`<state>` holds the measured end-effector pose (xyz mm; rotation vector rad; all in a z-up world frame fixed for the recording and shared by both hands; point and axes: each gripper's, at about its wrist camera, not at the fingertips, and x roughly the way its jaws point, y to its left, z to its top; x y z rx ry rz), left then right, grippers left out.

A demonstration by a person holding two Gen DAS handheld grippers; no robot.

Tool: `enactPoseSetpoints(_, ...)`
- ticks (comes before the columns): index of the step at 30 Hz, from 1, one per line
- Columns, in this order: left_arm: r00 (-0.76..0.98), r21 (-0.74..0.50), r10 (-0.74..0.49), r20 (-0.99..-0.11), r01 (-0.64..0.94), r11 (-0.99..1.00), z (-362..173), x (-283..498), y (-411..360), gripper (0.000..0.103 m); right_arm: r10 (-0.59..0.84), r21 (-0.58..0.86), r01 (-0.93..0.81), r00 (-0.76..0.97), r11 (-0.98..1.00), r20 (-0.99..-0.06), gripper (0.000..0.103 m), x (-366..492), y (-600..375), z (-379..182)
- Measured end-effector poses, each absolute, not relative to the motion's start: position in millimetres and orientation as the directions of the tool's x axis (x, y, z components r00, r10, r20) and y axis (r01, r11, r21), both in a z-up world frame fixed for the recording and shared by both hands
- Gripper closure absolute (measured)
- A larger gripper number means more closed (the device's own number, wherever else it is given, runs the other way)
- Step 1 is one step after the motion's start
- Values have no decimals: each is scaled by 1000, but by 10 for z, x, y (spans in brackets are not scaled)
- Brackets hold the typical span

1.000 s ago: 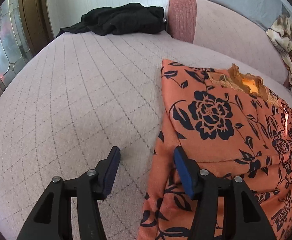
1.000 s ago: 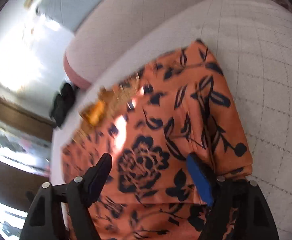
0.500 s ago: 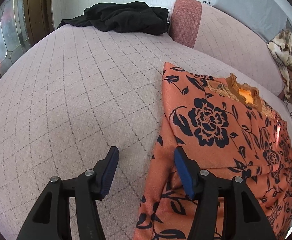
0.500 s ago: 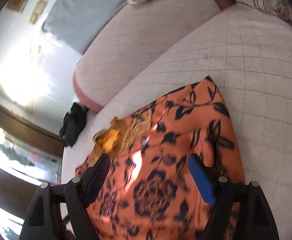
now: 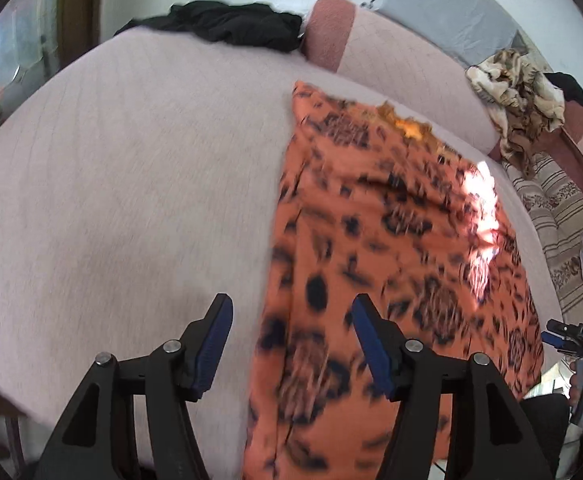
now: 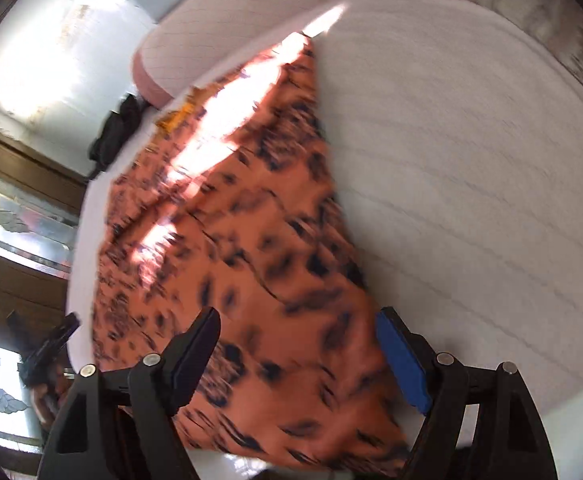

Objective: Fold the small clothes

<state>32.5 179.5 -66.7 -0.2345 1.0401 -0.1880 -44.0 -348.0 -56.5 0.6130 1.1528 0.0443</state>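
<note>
An orange garment with a dark floral print lies flat on the pale quilted bed, its long sides folded in. It also shows in the right wrist view. My left gripper is open and empty, held above the garment's near left edge. My right gripper is open and empty, above the garment's near right part. In the left wrist view the right gripper shows at the far right edge. Both views are blurred by motion.
A black garment lies at the bed's far end by a pink bolster. A grey pillow and a crumpled patterned cloth sit at the back right. A striped bedcover lies to the right.
Both grippers have pulled back and up from the garment, so more of it and the bed's near edge show. Both stay open and empty.
</note>
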Motion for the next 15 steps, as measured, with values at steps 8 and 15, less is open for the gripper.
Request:
enactPoseSetpoints(8, 396, -291, -259, -881, -22, 957, -964, -296, 1923, 40, 450, 587, 312, 413, 747, -792, 20, -898, -3567, -810)
enactPoseSetpoints(15, 388, -232, -210, -898, -11, 973, -1048, -371, 1821, 40, 453, 579, 323, 389, 748, -802, 21, -910, -3499, -837)
